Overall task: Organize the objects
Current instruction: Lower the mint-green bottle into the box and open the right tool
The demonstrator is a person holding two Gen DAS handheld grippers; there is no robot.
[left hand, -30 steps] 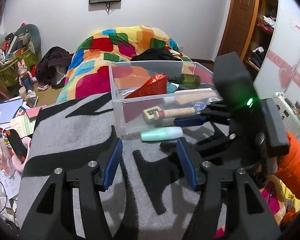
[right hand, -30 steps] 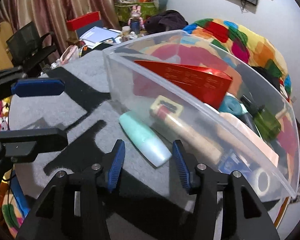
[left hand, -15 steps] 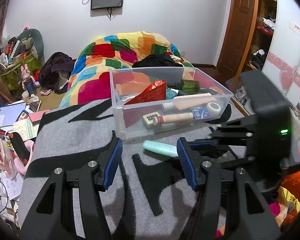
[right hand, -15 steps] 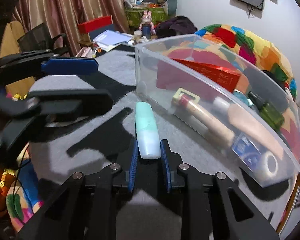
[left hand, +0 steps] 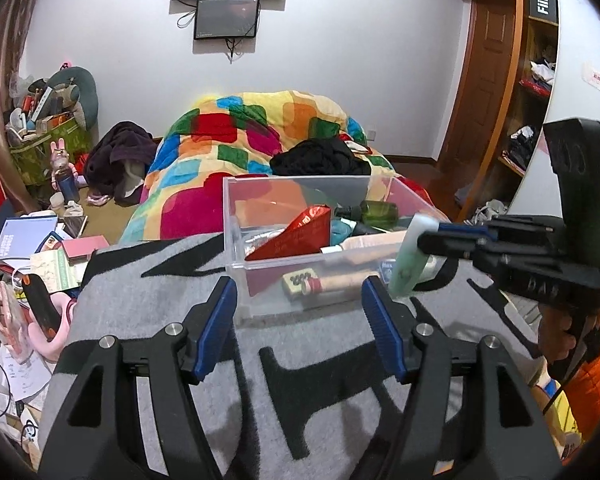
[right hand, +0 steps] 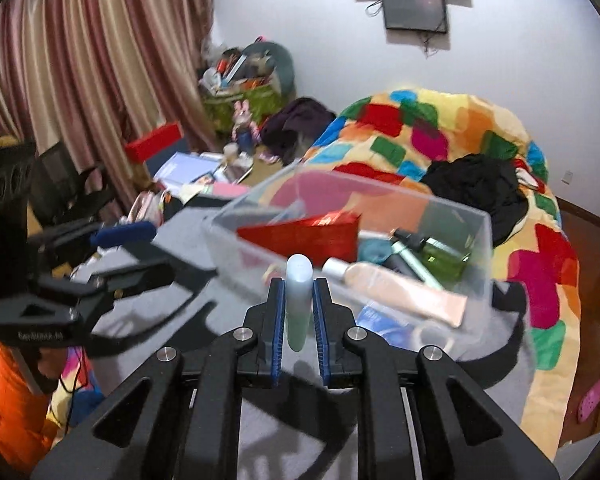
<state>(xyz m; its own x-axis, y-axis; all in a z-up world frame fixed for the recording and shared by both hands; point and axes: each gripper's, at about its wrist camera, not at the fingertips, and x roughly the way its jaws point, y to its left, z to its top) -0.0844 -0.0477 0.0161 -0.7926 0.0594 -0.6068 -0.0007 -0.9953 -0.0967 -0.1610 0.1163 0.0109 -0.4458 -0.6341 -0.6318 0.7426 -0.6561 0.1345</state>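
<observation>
Change: right gripper (right hand: 299, 316) has clamped its pads on the mint-green tube (right hand: 298, 304) and raised it off the grey blanket (left hand: 148, 280); one second earlier the tube lay flat against the front wall of the clear plastic bin (left hand: 236, 216).
Tube position: airborne, tilted, at the bin's front right corner.
Left gripper (left hand: 300, 320): jaws have just been opening, nothing between them; it hovers before the bin.
Task meaning: pick complete; probable next step is carry over the bin rim and release.
Count: one bin, one tube held; in the bin, one red packet (left hand: 296, 236), one green bottle (left hand: 374, 212), one wooden-handled tool (left hand: 332, 282).
</observation>
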